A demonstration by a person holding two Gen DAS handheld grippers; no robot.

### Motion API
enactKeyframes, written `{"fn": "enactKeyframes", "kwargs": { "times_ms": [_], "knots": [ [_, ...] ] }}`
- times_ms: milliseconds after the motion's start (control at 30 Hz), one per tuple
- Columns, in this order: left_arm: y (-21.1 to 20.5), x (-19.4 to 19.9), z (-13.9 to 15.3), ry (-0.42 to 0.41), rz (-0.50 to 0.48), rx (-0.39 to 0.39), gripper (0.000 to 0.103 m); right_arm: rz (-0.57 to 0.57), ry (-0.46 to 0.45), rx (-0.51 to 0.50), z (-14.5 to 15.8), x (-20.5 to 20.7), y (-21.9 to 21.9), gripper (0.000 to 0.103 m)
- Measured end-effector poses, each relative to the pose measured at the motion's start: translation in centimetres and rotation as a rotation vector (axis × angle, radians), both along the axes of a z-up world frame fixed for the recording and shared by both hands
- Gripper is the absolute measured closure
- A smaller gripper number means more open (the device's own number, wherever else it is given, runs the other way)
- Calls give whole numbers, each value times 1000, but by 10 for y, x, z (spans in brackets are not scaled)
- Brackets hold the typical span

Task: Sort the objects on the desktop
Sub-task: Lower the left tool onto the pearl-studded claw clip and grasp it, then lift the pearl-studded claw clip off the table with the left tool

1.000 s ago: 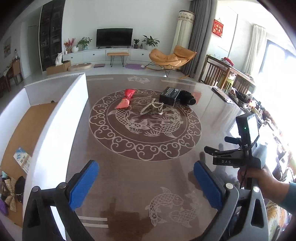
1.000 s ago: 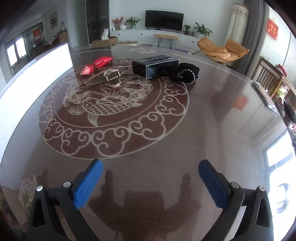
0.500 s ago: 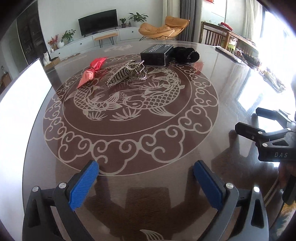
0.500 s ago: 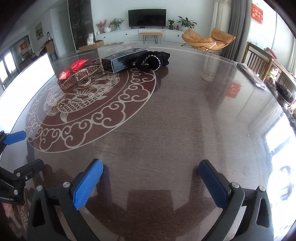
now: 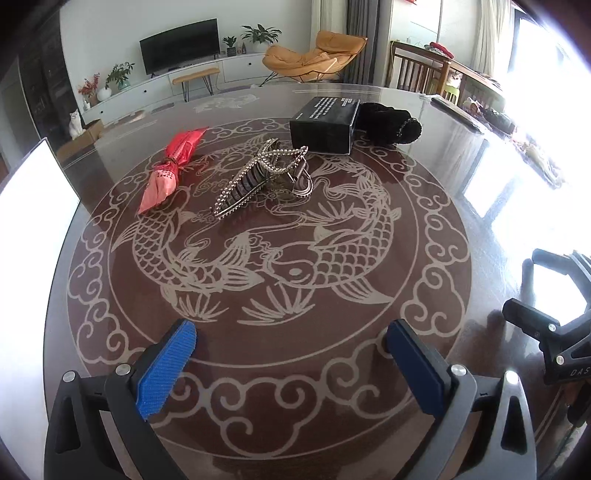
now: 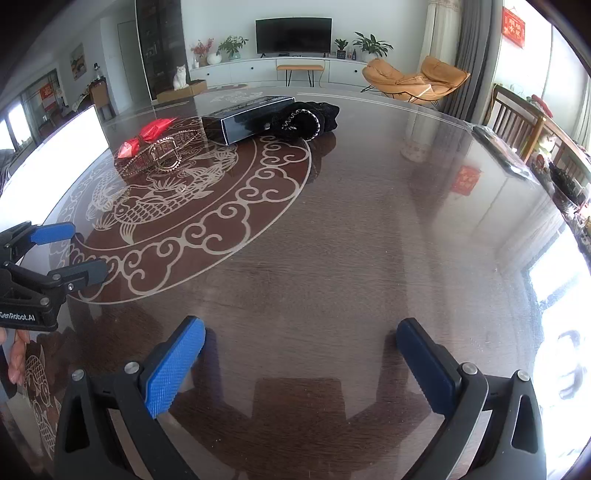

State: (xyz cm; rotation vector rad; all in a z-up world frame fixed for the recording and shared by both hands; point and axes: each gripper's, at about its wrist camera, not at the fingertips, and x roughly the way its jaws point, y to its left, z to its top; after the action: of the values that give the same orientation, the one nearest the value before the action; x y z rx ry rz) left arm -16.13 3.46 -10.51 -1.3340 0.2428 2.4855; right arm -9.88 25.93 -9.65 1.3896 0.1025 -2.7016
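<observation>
Ahead, the hair claw (image 5: 263, 177) lies well beyond the left hand-held gripper (image 5: 291, 345), spread wide and empty.

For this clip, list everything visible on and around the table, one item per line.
Red wrapped packet: 1, red-pink, left of the hair claw on the fish medallion.
Hair claw: 1, silver with pearl-like beads, mid-medallion.
Black box: 1, black with white print, behind the claw.
Black scrunchie: 1, black with a beaded trim, touching the box's right end.
Table: 1, dark brown glass-topped, pale fish pattern.
White bin wall: 1, white, at the table's left edge.
Cat: 1, white, on a cardboard box by the TV cabinet.
TV: 1, black, far wall.
Lounge chair: 1, orange, back right.
Left gripper: 1, blue-padded jaws apart, nothing between.
Right gripper: 1, same, jaws apart.
</observation>
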Motion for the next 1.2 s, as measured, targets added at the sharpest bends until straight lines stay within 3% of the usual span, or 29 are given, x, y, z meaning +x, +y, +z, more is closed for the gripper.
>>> {"fn": "enactKeyframes", "kwargs": {
  "times_ms": [200,400,600,800,833,900,1000,1200],
  "knots": [
    [-2,-44,3,-32,-29,-32,0,0,0,0,0,0,0,0],
    [8,-83,19,40,-52,-36,0,0,0,0,0,0,0,0],
    [30,-118,5,-10,-79,2,0,0,0,0,0,0,0,0],
    [34,-132,5,-3,-31,25,0,0,0,-1,0,0,0,0],
    [35,-131,4,4,-27,15,2,0,0,0,0,0,0,0],
    [36,-126,8,43,-28,9,37,0,0,-1,0,0,0,0],
    [33,-121,11,57,-3,11,57,0,0,-1,0,0,0,0],
    [27,-93,12,72,73,-7,57,0,0,-1,0,0,0,0]
  ]
}}
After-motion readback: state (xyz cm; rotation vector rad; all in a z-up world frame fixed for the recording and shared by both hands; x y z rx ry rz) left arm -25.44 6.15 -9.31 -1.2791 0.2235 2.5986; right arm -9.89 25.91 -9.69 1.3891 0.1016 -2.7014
